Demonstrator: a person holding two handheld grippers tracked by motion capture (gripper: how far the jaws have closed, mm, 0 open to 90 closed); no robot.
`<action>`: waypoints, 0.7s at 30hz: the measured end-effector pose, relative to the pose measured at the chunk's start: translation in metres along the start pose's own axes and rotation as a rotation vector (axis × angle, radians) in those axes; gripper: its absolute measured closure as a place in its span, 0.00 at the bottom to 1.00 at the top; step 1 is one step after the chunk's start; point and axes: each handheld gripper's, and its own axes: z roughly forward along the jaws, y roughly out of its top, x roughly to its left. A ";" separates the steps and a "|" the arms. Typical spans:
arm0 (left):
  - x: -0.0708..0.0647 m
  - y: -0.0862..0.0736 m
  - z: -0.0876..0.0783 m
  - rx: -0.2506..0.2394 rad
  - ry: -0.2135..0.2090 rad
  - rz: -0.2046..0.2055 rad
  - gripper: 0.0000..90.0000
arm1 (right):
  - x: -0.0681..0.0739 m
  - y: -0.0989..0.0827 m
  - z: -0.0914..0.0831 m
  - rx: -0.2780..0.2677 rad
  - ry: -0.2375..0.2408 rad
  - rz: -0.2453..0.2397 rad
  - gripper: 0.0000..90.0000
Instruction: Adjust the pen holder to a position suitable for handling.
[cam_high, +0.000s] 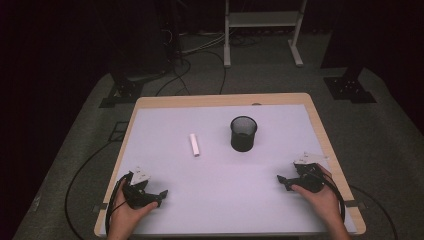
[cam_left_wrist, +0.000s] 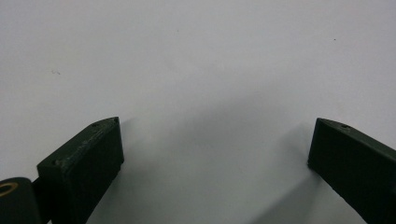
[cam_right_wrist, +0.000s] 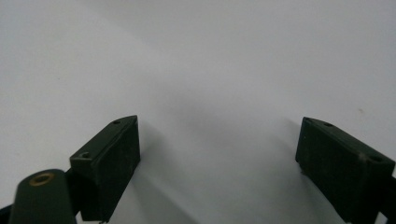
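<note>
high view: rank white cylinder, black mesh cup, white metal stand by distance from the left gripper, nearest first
From the left gripper:
1. Small white cylinder, lying flat on the table, left of centre.
2. Black mesh cup, upright, right of the cylinder.
3. White metal stand, on the floor beyond the table's far edge.

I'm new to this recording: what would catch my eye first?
A black mesh cup stands upright near the middle of the white-topped table, with a small white cylinder lying to its left. At the near edge, the left gripper and right gripper rest open, jaws empty.
</note>
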 end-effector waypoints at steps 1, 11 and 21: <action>0.000 0.000 0.000 0.000 0.000 0.000 0.03 | 0.000 0.000 0.000 0.000 0.000 0.000 0.15; 0.000 0.000 0.000 0.001 0.000 0.000 0.03 | -0.001 0.006 -0.004 -0.010 0.004 0.028 0.29; 0.000 0.000 0.000 0.000 -0.001 0.000 0.03 | -0.002 0.022 -0.005 -0.030 0.021 0.042 0.32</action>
